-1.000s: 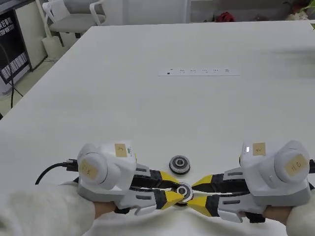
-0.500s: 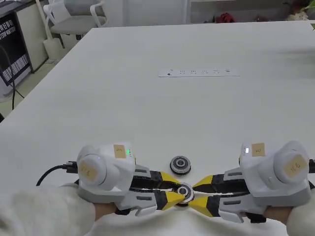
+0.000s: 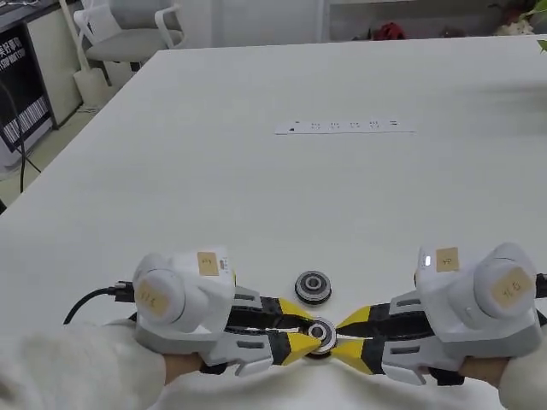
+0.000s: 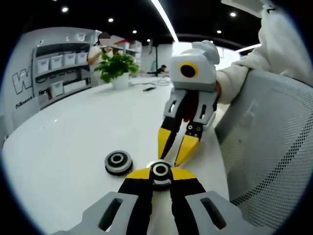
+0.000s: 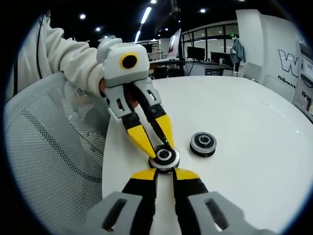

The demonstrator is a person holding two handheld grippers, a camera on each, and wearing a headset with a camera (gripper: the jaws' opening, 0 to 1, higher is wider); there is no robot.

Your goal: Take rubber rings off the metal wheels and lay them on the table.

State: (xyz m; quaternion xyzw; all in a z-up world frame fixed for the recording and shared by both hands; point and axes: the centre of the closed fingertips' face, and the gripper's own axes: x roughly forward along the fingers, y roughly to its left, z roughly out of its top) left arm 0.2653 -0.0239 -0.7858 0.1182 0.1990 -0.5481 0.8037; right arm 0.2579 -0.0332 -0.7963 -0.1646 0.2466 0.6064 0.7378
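Head view: 2 hand-held grippers lie low over the near edge of the white worktop [image 3: 256, 188], pointing at each other. The left gripper [image 3: 308, 330] comes in from the left with a sleeve behind it and a black cable [image 3: 90, 298] trailing off. The right gripper [image 3: 335, 335] comes in from the right. Both sets of yellow-tipped jaws meet on 1 wheel [image 3: 320, 332], each pinching it from its own side. A 2nd wheel [image 3: 313, 286] lies flat just beyond, apart from the jaws. A power strip [image 3: 346, 126] sits well away, mid-worktop.

Left gripper view: its own jaws rise from the bottom, nearly together, tips clamped on the wheel at either side. The right gripper reaches down from above, tilted, its jaws narrowly parted with the tips on the wheel's far edge. The 2nd wheel lies to the left with its black ring [image 4: 117, 171] on. A mesh chair [image 4: 264, 147] stands at the right.

Right gripper view: its own jaws pinch the wheel's near edge. The left gripper slants in from the upper left and grips the far side. The 2nd wheel lies just to the right.
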